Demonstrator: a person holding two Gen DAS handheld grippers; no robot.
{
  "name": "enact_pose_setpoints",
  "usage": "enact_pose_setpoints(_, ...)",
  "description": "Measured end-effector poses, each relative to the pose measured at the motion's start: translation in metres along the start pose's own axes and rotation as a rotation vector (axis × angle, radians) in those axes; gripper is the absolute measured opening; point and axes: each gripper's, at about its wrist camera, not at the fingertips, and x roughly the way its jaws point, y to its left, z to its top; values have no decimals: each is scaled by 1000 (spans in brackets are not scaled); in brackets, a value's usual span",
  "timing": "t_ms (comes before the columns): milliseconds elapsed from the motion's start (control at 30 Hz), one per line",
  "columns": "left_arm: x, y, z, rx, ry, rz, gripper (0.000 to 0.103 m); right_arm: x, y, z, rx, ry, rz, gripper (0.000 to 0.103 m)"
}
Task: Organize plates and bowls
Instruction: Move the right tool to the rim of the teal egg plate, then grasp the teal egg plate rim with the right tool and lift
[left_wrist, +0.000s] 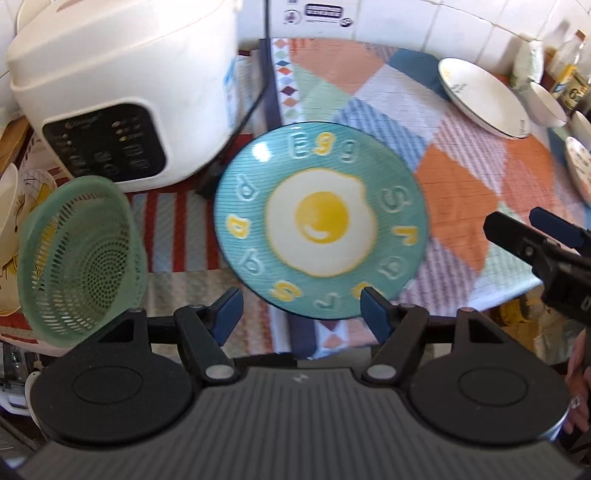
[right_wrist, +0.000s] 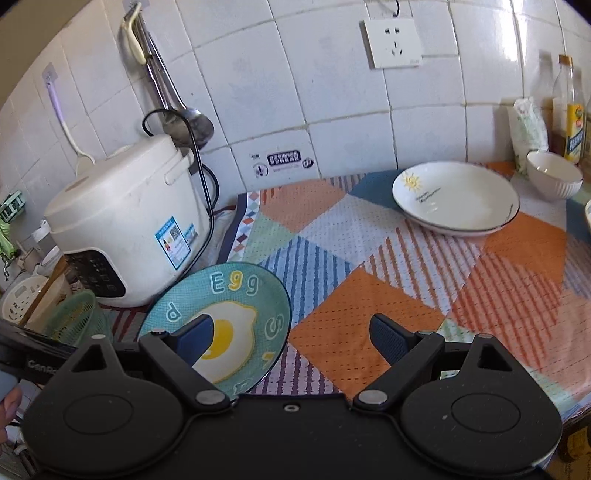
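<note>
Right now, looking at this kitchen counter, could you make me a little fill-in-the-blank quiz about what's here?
1. The teal plate shows a fried ____ in its middle.
2. Left of that plate stands a white rice ____.
3. The green basket is full of small ____.
4. The left hand-held gripper has its jaws ____, holding nothing.

Missing words: egg; cooker; holes; open

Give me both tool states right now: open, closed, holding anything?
Left tool: open, empty, near edge of egg plate.
Right tool: open, empty, above patterned cloth.
</note>
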Motion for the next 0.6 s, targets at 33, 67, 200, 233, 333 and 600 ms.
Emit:
enact_pose_setpoints(33,4,5,-1,-6,-9,9,73,7,-1,-2,14,12,9,94)
enact_pose_setpoints(67,8,9,-2,-18,-25,13,76,13,-2,-3,26,25,22,93)
enact_pose_setpoints(200,27,25,-5,-41,-38,20,77,41,-1,-13,24,77,56,90)
enact_pose_setpoints(233,32,27,-5,-39,-29,31,77,48,-1,-15,17,86,58,89)
enact_pose_setpoints(333,44,33,-6,-48,-31,36,77,62,-3,-20,29,111,61,85)
enact_pose_setpoints(600,65,27,3,-14,-49,-7,78,86,-6,-25,46,162,118,55)
